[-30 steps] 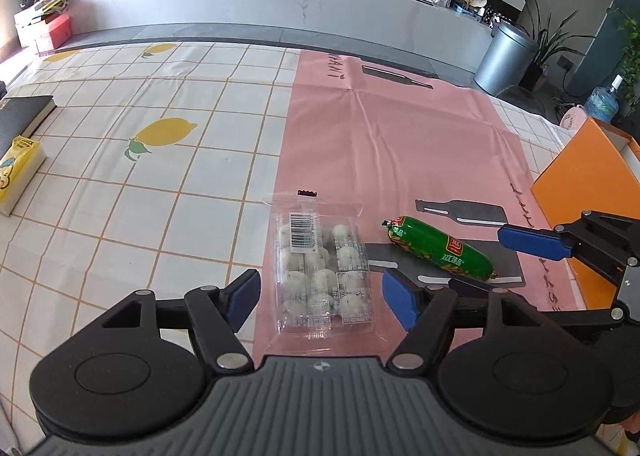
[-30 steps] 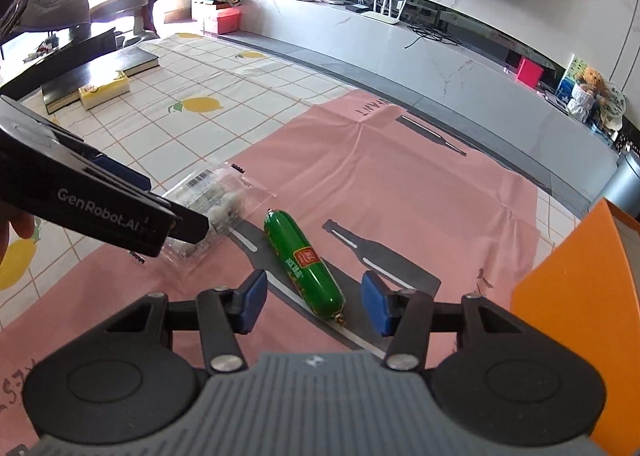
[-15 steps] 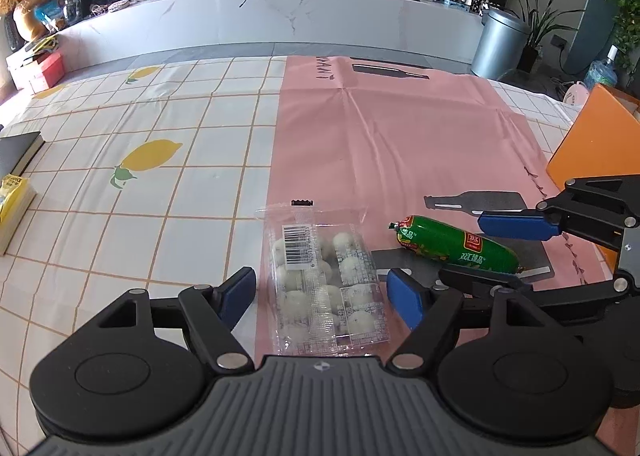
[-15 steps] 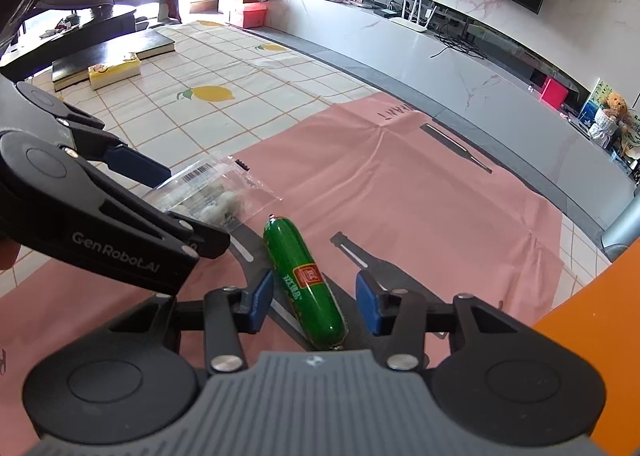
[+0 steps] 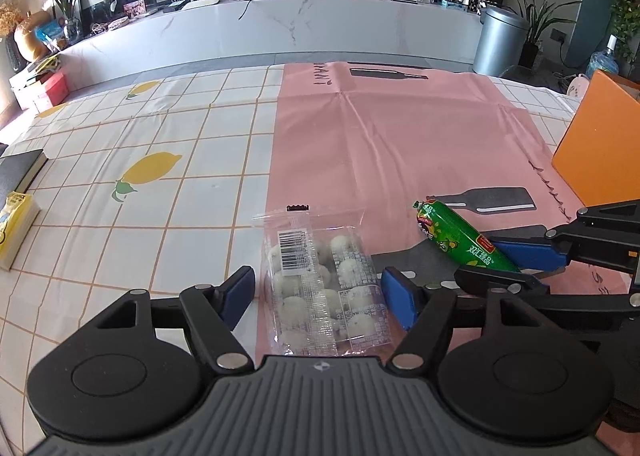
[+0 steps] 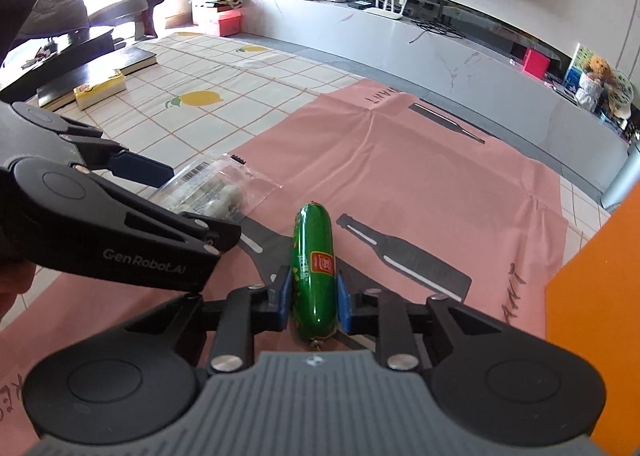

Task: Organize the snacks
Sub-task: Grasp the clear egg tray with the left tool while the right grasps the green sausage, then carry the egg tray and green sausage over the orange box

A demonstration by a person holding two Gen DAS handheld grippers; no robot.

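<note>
Right gripper [image 6: 313, 298], bottom centre of the right wrist view: blue pads pressed on both sides of the green sausage [image 6: 314, 270], pinching its near half. Sausage points away up the frame, far tip free over the pink cloth [image 6: 400, 176], just left of a printed grey bottle shape.

Left gripper [image 5: 318, 290], lower centre of the left wrist view: jaws closing, one blue pad either side of the clear snack pack [image 5: 320, 288]. Pads stand just beside the pack's edges, small gaps visible, not pressing. Pack lies flat, barcode label toward the top, pale round pieces inside; it straddles the seam between the pink cloth and the lemon-print checked cloth [image 5: 140, 176].

In the left wrist view the sausage [image 5: 460, 242] sits at mid right, angled, its lower end in the other gripper's blue pads. In the right wrist view the left gripper fills the left side, pack partly hidden behind it.

Orange box [image 5: 600, 152] at the right edge of both views. Yellow packet [image 5: 14, 228] and dark book [image 5: 20, 172] at far left. Grey bin [image 5: 500, 40] in the upper right background.
</note>
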